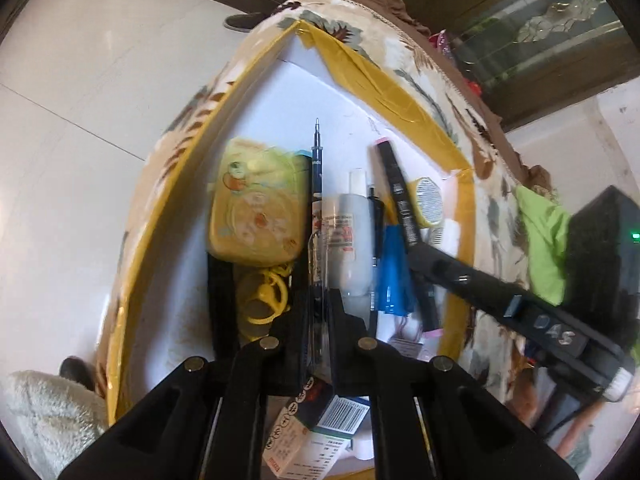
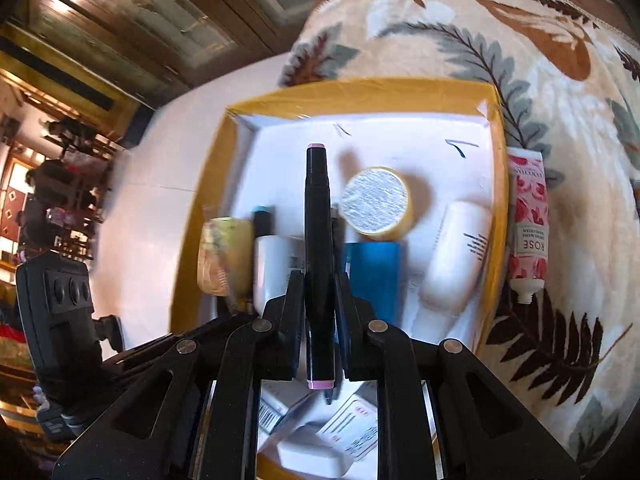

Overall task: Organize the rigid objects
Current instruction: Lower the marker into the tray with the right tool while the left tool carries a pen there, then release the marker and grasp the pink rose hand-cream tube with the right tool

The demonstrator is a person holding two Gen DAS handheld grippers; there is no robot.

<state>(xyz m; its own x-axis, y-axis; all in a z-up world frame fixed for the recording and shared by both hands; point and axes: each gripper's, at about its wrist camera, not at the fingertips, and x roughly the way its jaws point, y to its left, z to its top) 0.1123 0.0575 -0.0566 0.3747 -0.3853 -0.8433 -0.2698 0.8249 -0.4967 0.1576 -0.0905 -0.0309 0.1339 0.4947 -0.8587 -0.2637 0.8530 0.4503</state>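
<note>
A white-lined box with yellow-taped rims (image 2: pixel 494 216) fills the centre of both wrist views, sitting on a cream blanket printed with fern leaves (image 2: pixel 560 92), with pale floor tiles (image 1: pixel 80 120) at the left of the left wrist view and dark wood-and-glass cabinets (image 2: pixel 132 32) across the upper left of the right wrist view. Inside the box lie a yellow cartoon-printed pouch (image 1: pixel 256 204) at centre left, a blue tube (image 2: pixel 374 276), a white bottle (image 2: pixel 456 256) toward the right wall, a round yellow tin with a silvery lid (image 2: pixel 376 202), and small printed cartons (image 2: pixel 352 428) at the bottom edge; a rose-patterned hand-cream tube (image 2: pixel 527 224) rests on the blanket just outside the right rim. The right gripper (image 2: pixel 320 308) is clamped on a black marker with pink end caps (image 2: pixel 317 216), held near its lower third and pointing up-frame over the box. The left gripper (image 1: pixel 318 320) pinches a slim dark-blue pen (image 1: pixel 317 168) about midway down its barrel, tip toward the top of the frame. Both are judged light, stiff and smooth-sided, likely to swivel or slip if held near an end, so a grip close to the middle of the barrel looks safest. The crowded, loose contents below could shift when either is set down among them.
</note>
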